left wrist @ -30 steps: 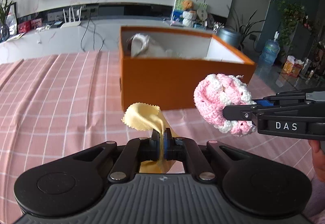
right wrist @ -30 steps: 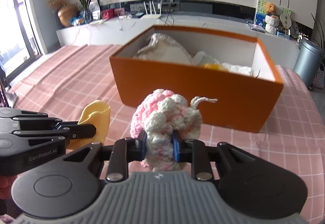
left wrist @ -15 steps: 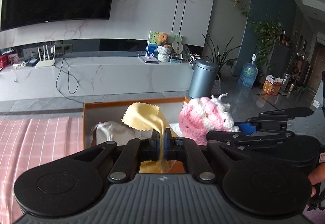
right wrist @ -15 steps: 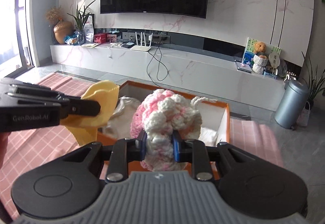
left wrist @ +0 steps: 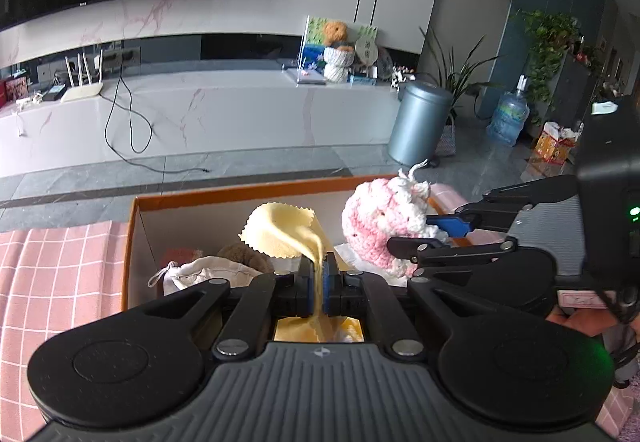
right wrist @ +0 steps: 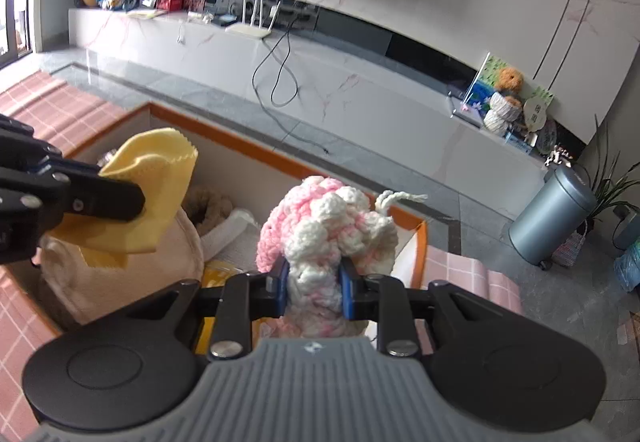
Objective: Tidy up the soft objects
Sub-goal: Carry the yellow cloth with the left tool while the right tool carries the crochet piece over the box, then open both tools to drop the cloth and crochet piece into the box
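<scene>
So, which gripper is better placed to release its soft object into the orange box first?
Probably the left gripper: its yellow cloth hangs above the middle of the orange box. The right gripper holds the pink crochet piece nearer the box's right end.

Left gripper [left wrist: 318,274]: jaws closed tight on yellow cloth [left wrist: 280,230], level. Right gripper [right wrist: 314,284]: jaws clamped on pink-white crochet piece [right wrist: 324,234], just right of the left gripper, fingertips roughly abreast.

The orange box [right wrist: 280,157] is open on top, its floor crowded by a drawstring pouch [left wrist: 200,274] and brown plush [right wrist: 208,201]
</scene>
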A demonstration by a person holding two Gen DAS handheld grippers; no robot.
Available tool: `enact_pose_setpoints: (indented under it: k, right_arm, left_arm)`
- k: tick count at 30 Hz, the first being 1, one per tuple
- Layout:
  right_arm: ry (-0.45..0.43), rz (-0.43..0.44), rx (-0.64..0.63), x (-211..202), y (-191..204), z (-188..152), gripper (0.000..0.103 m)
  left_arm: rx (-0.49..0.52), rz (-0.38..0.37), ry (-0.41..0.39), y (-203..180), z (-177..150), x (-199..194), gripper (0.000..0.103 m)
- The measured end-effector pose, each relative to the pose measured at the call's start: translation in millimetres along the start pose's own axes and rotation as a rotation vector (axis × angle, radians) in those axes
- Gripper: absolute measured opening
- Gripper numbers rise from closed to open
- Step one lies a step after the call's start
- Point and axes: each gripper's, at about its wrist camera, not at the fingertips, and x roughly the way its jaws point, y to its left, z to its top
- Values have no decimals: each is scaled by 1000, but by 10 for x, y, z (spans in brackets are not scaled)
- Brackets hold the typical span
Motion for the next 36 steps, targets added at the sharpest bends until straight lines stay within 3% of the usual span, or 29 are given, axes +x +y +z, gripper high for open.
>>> enact_pose_setpoints:
  k: [7,10,15,24,32,35,36]
  right_arm:
    - [64,-32,-92,340,103,-66,27]
    - [70,-74,-157,388,171,-93,33]
    - [48,-100,-197,261,181,-74,55]
    - [-53,-104,-147,-249,58,-85,60]
    - [-74,-76,-90,-487,129,-241,60]
    - [-70,-72,-73,-499,130,-282,60]
    - [-69,-72,-69,-506,133,-296,61]
  left_arm:
    - [2,17,39,59,-50,162,4]
    - [3,20,49,73,-69,176,4]
    - [10,20,52,42,-28,175,4]
    - [42,50,87,-52,10,158,4]
    - [71,83,140,-68,-107,293,6]
    - [59,96,164,-48,-149,327,15]
    - [60,99,169,-55,-152,331,23]
